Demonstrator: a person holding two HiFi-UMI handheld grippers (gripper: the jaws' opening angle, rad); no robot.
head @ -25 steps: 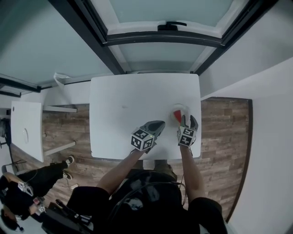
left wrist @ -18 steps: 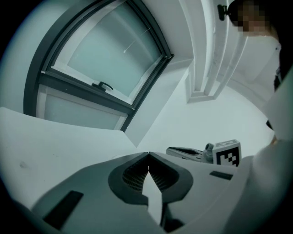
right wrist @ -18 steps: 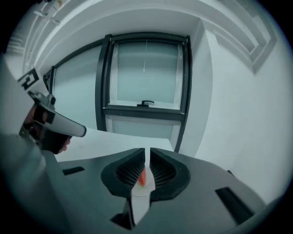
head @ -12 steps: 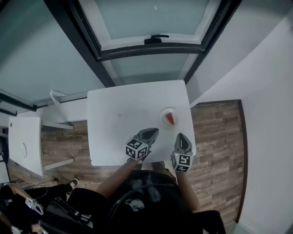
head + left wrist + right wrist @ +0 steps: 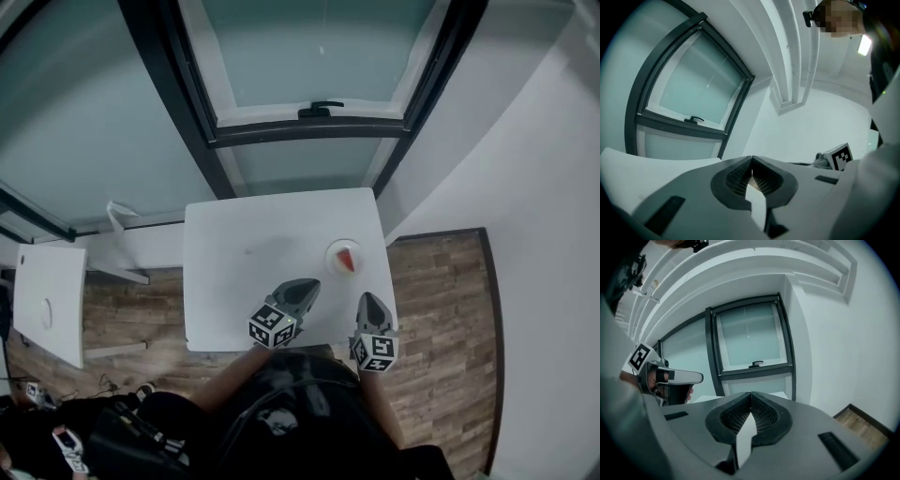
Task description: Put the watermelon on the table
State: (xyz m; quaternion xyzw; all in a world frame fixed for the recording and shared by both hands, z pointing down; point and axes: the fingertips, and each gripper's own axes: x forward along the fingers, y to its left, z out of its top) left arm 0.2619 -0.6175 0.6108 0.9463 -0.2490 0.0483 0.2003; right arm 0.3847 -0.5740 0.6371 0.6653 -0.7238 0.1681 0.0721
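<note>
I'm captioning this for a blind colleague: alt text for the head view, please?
A watermelon slice lies on a plate on a table. The left gripper and right gripper, both shut and empty, hover over its near edge.

Right tool (image 5: 371,298) now clear of the watermelon (image 5: 348,260), jaws together.

We see a white table (image 5: 239,277) on a wood floor (image 5: 441,309), with a dark-framed window (image 5: 309,52) beyond its far edge.
</note>
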